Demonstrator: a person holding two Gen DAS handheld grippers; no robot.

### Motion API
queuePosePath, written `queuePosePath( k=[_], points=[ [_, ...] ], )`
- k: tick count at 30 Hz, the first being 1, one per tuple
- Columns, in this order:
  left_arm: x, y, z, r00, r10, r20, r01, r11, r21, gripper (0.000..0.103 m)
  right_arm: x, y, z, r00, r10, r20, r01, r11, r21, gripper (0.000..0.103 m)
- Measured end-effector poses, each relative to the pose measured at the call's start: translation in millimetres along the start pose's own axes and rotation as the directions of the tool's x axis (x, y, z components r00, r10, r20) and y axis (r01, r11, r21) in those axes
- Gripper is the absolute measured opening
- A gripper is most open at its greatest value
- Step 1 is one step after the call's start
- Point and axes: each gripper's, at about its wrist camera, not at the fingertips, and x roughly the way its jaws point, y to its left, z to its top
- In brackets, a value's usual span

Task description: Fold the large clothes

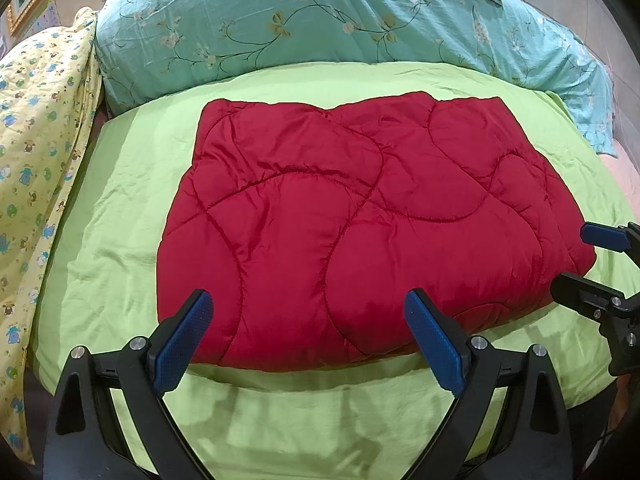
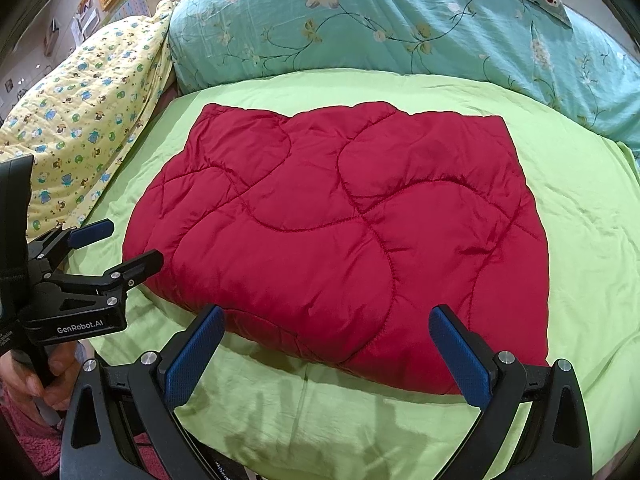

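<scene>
A: Entry. One red quilted garment [image 1: 360, 232], folded into a rough rectangle, lies flat on the green sheet [image 1: 120, 200]. Long axis runs left-right across the bed; far edge faces the teal floral duvet [image 1: 320, 28].

B: Gripper state?

A: Left gripper [image 1: 308, 336] has its fingers spread apart, holding nothing, above the garment's near edge. Right gripper [image 2: 326, 354] likewise apart, empty, over the near edge.

B: View differences?

A: Only the right wrist view shows the person's hand [image 2: 36, 376] on the left gripper's handle. Both show one yellow printed quilt [image 2: 88, 108] on the left.
</scene>
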Motion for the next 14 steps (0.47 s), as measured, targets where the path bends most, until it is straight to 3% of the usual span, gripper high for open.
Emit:
queuePosePath(
  k=[14],
  points=[
    [9,11,4,1.0,-0.013,-0.02,0.013,0.999,-0.032,0.097,13,-9,1,1.0,-0.019,-0.017,0.019,0.999,0.026,0.102]
  ],
)
